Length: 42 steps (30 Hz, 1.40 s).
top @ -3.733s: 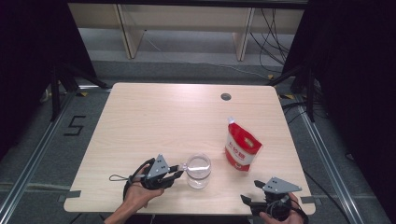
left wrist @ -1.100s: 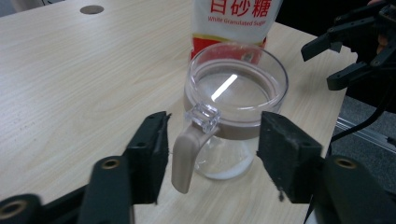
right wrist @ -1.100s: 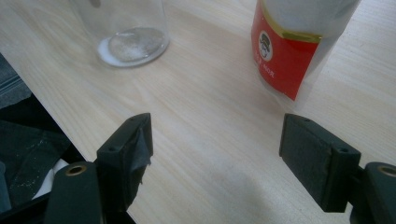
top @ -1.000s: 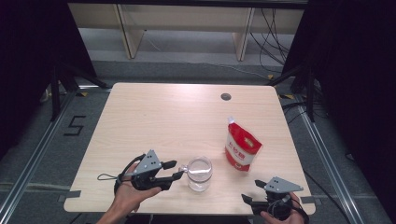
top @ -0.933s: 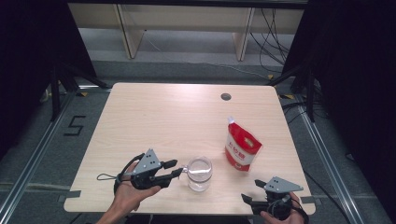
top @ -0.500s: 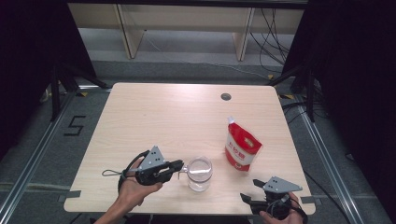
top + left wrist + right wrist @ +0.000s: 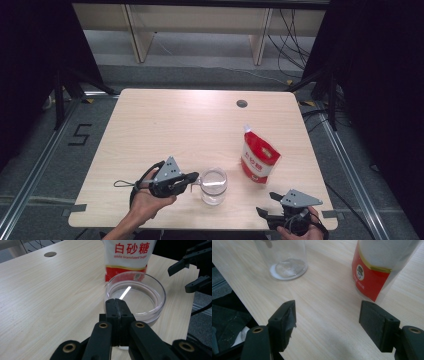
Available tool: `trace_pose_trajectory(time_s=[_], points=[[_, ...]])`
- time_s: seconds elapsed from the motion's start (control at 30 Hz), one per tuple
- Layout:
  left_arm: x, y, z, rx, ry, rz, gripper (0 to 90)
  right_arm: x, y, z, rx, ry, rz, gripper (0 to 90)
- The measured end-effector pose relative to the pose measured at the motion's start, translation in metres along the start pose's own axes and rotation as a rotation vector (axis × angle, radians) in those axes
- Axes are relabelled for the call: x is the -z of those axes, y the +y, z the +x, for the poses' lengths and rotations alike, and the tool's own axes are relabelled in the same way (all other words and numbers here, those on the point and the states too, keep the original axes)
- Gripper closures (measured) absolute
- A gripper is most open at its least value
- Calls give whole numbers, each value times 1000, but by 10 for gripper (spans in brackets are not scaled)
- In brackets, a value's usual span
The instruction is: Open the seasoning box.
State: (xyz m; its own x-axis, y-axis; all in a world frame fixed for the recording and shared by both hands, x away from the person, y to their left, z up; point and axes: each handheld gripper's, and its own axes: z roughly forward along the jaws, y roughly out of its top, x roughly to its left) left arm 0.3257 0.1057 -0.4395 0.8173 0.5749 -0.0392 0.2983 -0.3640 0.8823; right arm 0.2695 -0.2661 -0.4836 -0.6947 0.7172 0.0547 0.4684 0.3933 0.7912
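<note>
Entry, left hand: my left gripper (image 7: 192, 178) sits low and left of centre in the high view, tips at the near rim of the glass jar (image 7: 213, 186). In the earlier high views its jaws stood apart; they have just been closing and now meet. In the left gripper view the two pads are pressed flat against each other right in front of the jar (image 7: 136, 296). I see no glass wall between them, though the tips hide the near rim. Whether something thin, such as a handle, is pinched there I cannot tell.

Jar position unchanged through the earlier frames: bottom centre of the table (image 7: 165, 125), upright, with a thin white residue on its floor (clearest in the right gripper view (image 7: 284, 258)). A pale strip lies across the inside; it may be a reflection.

Right hand: right gripper (image 7: 267, 205) rests at the lower right table edge, same spot as before. Jaws wide apart with bare wood between them, nothing held.

Sugar pouch (image 7: 259, 160) stands upright, right of the jar and apart from it, cap on top as far as I can see.

Judgement: the closing looks like an attempt to steady the jar at its rim before the pouch is brought over. Pouch untouched, so the pour is not yet begun. Grip should be confirmed before the right side moves.
</note>
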Motion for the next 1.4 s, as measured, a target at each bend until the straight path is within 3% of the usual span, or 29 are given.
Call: trace_pose_trajectory(time_s=[0.13,0.2,0.3,0.33,0.37,0.43,0.5,0.57,0.67,0.7,0.73,0.83,0.87,0.97,1.03,1.13,1.23,1.37,1.4], points=[[0,0,1,-13,5,-1,892,1,0,1,-5,-9,3,309],[0,0,0,-10,8,-2,892,1,1,1,15,-20,-7,316],[0,-1,0,-5,7,-6,892,0,2,2,21,11,-11,339],[0,-1,0,-4,7,-8,892,1,2,6,-23,1,-5,351],[0,-1,0,-4,8,-9,892,-1,3,3,26,8,-30,359],[0,-1,0,-4,7,-10,892,-1,5,6,15,12,-37,397],[0,-2,0,4,7,-12,892,-2,7,6,37,34,-50,436],[0,-2,0,-3,8,-11,892,-2,8,9,31,22,-68,467],[0,-2,0,8,7,-12,892,-1,11,10,84,-6,-95,531],[0,-2,0,6,8,-12,892,0,12,13,50,1,-84,544],[0,-2,0,7,7,-14,892,-1,13,11,78,5,-99,570],[0,-2,0,-5,9,-16,892,-1,14,12,51,14,-127,620],[0,-3,0,0,8,-15,892,-2,16,12,69,23,-148,640],[1,-3,-1,5,13,-12,892,-4,18,16,50,33,-141,655],[1,-4,-1,-10,16,-16,892,-6,20,15,90,24,-155,670],[1,-4,0,-11,10,-14,892,-7,22,17,79,31,-155,691],[1,-5,-2,8,4,-19,892,-9,27,19,88,44,-190,735],[2,-4,-2,-13,8,-14,892,-14,35,22,133,61,-220,794],[2,-4,-1,-13,7,-14,892,-17,37,24,120,66,-219,806]])
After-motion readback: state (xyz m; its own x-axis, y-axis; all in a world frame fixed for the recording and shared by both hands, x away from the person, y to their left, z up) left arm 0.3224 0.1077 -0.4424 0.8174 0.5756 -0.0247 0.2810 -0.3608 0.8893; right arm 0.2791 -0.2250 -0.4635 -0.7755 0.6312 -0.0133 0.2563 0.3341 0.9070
